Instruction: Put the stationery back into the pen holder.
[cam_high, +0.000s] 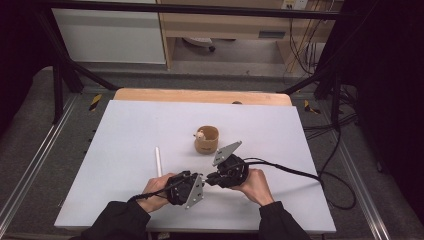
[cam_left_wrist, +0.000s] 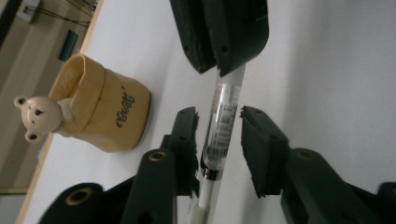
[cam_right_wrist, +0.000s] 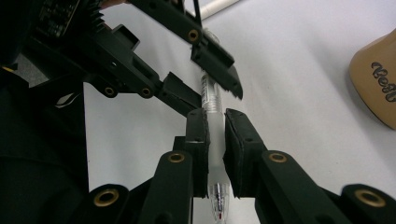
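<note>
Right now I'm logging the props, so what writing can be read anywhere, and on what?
"Bear", in dark script, seemingly: tan ceramic cup with a cream bear figure, lettering turned and soft, so the reading is unsure.
Barcode-like print with tiny characters: clear plastic pen, too small to read.
White stick on the table: no writing visible.

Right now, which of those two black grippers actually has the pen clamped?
The right gripper: its pads squeeze the clear pen. The left gripper only straddles the pen, with a gap showing beside its pads.
</note>
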